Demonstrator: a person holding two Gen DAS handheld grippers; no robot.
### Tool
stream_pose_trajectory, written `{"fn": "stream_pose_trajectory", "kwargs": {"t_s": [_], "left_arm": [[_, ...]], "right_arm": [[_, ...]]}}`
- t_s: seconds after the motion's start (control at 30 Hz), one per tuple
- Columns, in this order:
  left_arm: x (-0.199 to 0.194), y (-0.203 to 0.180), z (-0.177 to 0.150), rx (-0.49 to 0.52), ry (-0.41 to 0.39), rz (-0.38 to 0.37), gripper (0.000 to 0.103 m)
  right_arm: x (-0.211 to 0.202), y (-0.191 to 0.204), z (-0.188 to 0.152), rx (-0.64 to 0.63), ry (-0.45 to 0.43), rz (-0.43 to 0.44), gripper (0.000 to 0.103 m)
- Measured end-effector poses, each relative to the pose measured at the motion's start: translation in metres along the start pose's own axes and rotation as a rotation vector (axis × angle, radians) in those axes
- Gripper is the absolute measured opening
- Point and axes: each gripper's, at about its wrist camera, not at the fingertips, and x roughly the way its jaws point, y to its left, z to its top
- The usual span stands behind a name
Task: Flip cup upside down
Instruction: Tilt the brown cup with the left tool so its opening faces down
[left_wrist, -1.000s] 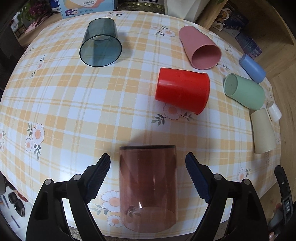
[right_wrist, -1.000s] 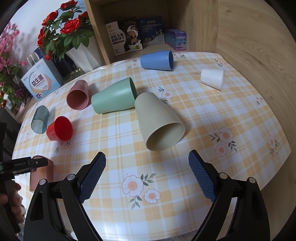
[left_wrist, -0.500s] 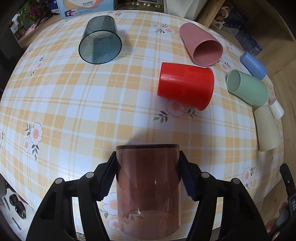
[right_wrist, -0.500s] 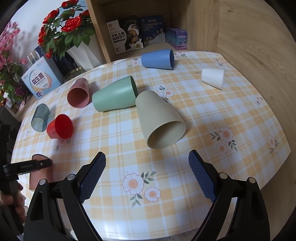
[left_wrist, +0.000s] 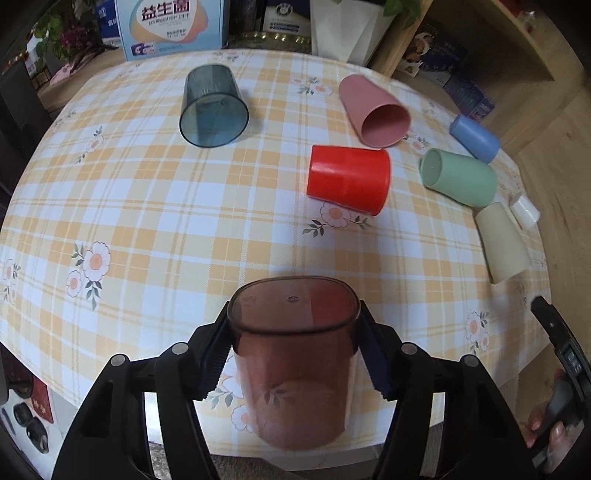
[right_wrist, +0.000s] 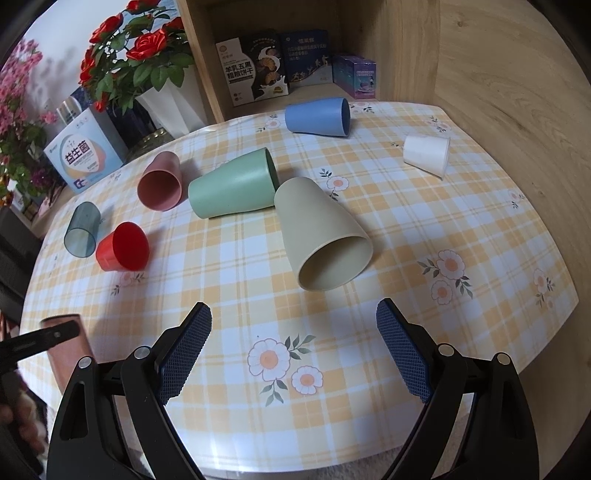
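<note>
My left gripper (left_wrist: 293, 350) is shut on a translucent brown cup (left_wrist: 295, 362), one pad on each side, base end tipped up toward the camera, lifted off the checked tablecloth (left_wrist: 184, 221). The same cup shows at the far left of the right wrist view (right_wrist: 68, 350), with the left gripper's finger across it. My right gripper (right_wrist: 293, 350) is open and empty above the table's near edge, short of a beige cup (right_wrist: 325, 236) lying on its side.
Other cups lie on their sides: grey translucent (left_wrist: 213, 107), pink (left_wrist: 373, 110), red (left_wrist: 349, 179), green (left_wrist: 458, 181), blue (left_wrist: 474, 137), beige (left_wrist: 502, 242), white (left_wrist: 524, 210). Boxes, a flower vase (right_wrist: 173, 99) and wooden shelves border the far edge.
My left gripper closed on the brown cup, then lifted it and tilted its base up. The right gripper has hardly moved.
</note>
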Motion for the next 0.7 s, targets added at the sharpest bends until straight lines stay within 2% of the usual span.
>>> {"fn": "stream_pose_trajectory", "kwargs": {"t_s": [0.17,0.37,0.7], "left_arm": [[-0.022,0.004,-0.011,0.033,-0.064,-0.003,0.061],[-0.038,0.007,-0.012,0.072,-0.156,0.041,0.061],[-0.019,0.023,0.012,0.000,-0.225,0.082,0.061]], "right_arm": [[0.001,0.003,-0.002,-0.003,0.009,0.004,0.088],[-0.001,0.007,-0.003,-0.015,0.005,0.002,0.088],[0.001,0.007,-0.003,-0.015,0.013,-0.001,0.088]]}}
